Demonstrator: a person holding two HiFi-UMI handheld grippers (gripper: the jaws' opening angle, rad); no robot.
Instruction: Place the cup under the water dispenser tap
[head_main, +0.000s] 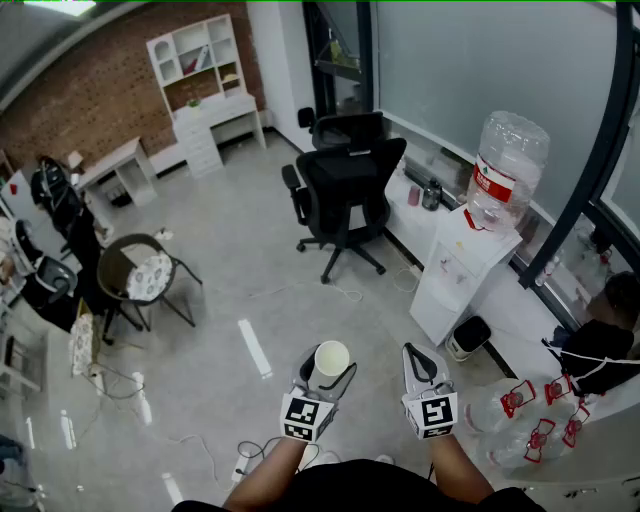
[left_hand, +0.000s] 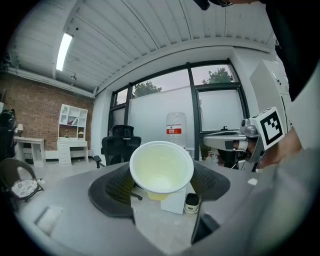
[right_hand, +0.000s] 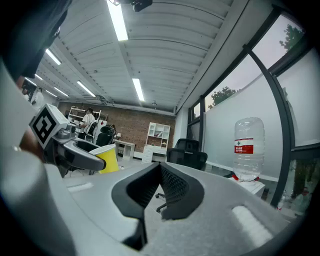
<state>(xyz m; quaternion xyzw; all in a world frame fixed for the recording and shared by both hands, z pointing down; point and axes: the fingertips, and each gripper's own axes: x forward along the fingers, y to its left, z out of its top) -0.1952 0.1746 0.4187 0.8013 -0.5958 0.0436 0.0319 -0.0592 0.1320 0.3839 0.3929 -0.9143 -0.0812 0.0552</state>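
Note:
My left gripper (head_main: 328, 378) is shut on a paper cup (head_main: 331, 358), yellow outside and white inside. In the left gripper view the empty cup (left_hand: 161, 167) sits tilted between the two black pads, its mouth facing the camera. The white water dispenser (head_main: 462, 270) with a clear bottle (head_main: 505, 165) on top stands further ahead to the right, by the window. In the left gripper view its bottle (left_hand: 175, 131) shows above the cup. My right gripper (head_main: 423, 363) is shut on nothing, level beside the left one. In the right gripper view its pads meet (right_hand: 161, 174), with the yellow cup (right_hand: 107, 157) at left.
A black office chair (head_main: 345, 190) stands ahead, left of the dispenser. A small black bin (head_main: 468, 337) sits at the dispenser's foot. Several empty water bottles (head_main: 520, 420) lie at the right. A round chair (head_main: 140, 275) and desks stand at the left.

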